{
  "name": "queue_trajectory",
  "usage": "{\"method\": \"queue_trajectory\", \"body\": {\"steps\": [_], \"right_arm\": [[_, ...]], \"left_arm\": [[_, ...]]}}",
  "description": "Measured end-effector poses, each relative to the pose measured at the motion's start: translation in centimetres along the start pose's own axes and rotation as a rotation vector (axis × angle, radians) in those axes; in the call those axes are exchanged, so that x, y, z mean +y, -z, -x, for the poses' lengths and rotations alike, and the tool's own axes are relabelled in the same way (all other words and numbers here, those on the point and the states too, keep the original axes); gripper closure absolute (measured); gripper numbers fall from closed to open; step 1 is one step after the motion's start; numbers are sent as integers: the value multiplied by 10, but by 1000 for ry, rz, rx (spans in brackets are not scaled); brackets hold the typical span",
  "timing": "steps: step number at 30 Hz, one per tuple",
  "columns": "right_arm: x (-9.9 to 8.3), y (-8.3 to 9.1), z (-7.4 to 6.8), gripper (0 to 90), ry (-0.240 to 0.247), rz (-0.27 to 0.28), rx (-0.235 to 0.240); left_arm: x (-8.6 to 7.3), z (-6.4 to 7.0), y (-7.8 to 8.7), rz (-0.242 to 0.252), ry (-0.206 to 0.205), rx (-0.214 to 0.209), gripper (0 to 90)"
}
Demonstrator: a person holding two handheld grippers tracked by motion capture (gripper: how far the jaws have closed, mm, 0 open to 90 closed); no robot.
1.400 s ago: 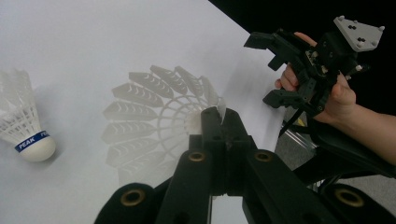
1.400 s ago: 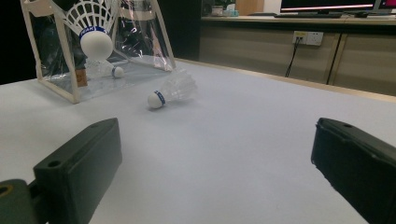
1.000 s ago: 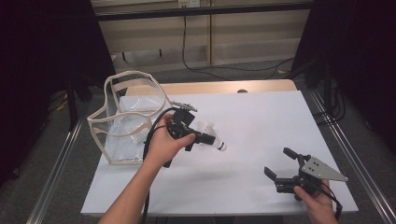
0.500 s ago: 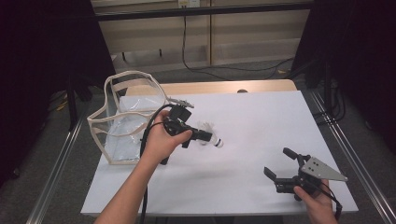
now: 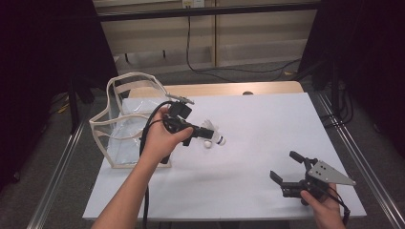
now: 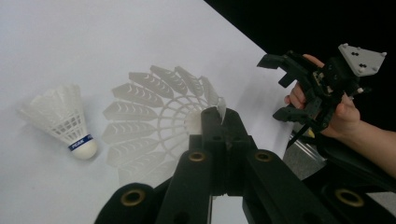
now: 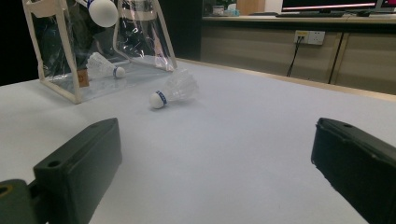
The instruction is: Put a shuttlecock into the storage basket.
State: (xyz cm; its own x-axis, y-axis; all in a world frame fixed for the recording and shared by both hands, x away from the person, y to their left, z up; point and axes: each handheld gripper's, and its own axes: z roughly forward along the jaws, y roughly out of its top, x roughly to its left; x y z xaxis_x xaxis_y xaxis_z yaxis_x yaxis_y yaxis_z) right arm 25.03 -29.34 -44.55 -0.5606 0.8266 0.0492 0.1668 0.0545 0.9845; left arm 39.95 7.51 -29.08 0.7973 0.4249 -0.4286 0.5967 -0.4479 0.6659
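On the white table (image 5: 267,143), at the left-centre of the high view: a shuttlecock was held off the surface by the left gripper (image 5: 200,130).
Left gripper: its jaws were closed on the feather edge of the held shuttlecock (image 6: 168,121), as seen in the left gripper view; the skirt was fanned out just beyond the jaw tips, towards 11 o'clock.
Left hand (image 5: 160,138): it was wrapped around the gripper body, with the black cable (image 5: 145,143) looped at its 9 o'clock side.
Lying shuttlecock (image 5: 213,137): it was laid on its side on the table, just beside the left gripper's tips at about 4 o'clock in the high view; in the left gripper view it was seen at 9 o'clock, with a blue band around its white cork.
Clear bag (image 5: 125,121): a transparent bag with cream trim was stood open near the table's left edge, at 9 o'clock from the left gripper.
Shuttlecock in the bag (image 7: 105,66): in the right gripper view it was seen lying on the bag's floor, behind the clear wall.
Right gripper (image 5: 285,170): it was held low near the table's front right corner, at 4 o'clock from the left gripper and well apart from it.
Right jaws: they were spread wide with nothing between them.
Right hand (image 5: 322,202): it was closed around the rear of the gripper, under the grey plate (image 5: 329,172).
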Motion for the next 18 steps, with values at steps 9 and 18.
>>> {"method": "queue_trajectory", "body": {"steps": [9,18], "right_arm": [[0,0,0,14,3,-2,1],[0,0,0,14,0,1,0]], "left_arm": [[4,-2,10,21,17,5,900],[7,-4,15,27,20,14,900]]}}
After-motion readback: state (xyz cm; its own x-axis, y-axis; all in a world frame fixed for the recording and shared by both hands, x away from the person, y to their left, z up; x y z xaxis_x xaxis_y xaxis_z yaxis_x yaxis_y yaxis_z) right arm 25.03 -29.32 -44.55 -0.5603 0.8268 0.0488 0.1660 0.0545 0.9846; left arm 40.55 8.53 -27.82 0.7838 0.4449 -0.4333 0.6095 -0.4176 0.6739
